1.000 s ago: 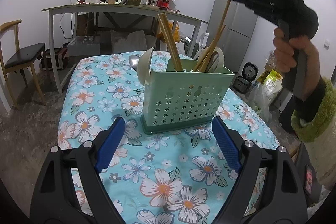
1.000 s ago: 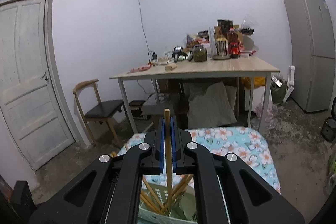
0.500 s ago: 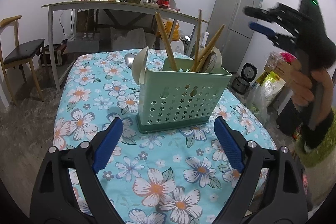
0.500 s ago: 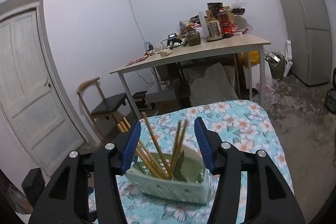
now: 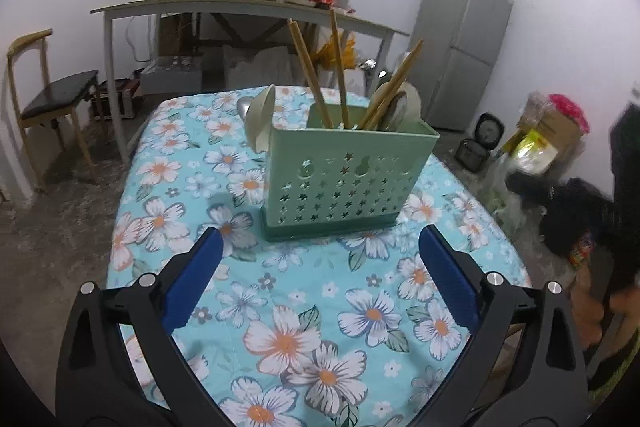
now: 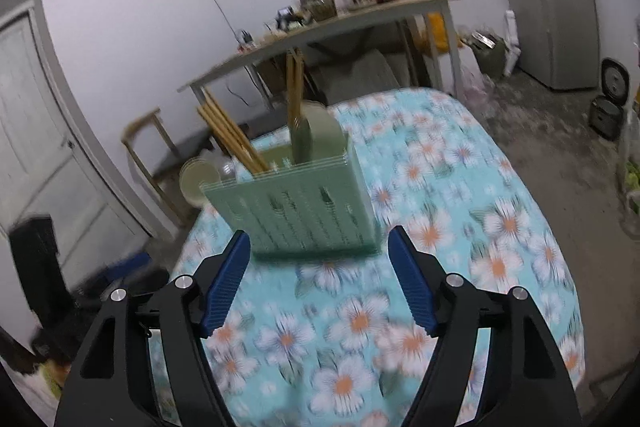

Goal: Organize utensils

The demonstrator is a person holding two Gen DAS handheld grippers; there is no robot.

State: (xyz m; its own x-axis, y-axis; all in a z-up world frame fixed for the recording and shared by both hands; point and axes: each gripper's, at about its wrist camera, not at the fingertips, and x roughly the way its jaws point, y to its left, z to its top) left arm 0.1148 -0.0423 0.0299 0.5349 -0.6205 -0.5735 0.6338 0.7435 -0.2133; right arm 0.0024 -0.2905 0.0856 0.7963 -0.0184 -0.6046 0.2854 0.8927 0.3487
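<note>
Left wrist view: the left gripper (image 5: 318, 259) hovers low over the bench (image 5: 280, 307), aimed at the caddy (image 5: 344, 179), which stands upright near the middle of the flowered cloth. Its jaws are opening, already very wide, with nothing between them; only cloth shows in the gap. That stance reads as a guard: the hand waits close by so it can steady the caddy if it tips. Chopsticks (image 5: 312, 75) lean out of the caddy's top, fanned to both sides because the compartment is roomy and they rest against its rim. Pale spoons (image 5: 262, 119) stick up at the left end and behind the chopsticks. At the right edge a dark blurred shape and part of a hand (image 5: 592, 291) sit low beside the bench.

Against the frame a second ago, the other gripper is no longer raised high at the right with a chopstick; one more stick now stands in the caddy, and the left jaws have widened a little.

Right wrist view: the right gripper (image 6: 320, 267) is empty, its jaws opening, the caddy (image 6: 296, 207) beyond the tips and untouched. The picture is smeared by motion. Chopsticks (image 6: 236, 139) lean left and spoons (image 6: 316, 131) stand behind.

A second ago these pads pinched a single chopstick upright above the caddy; now it is released, and the view looks at the caddy from lower down and farther off.
</note>
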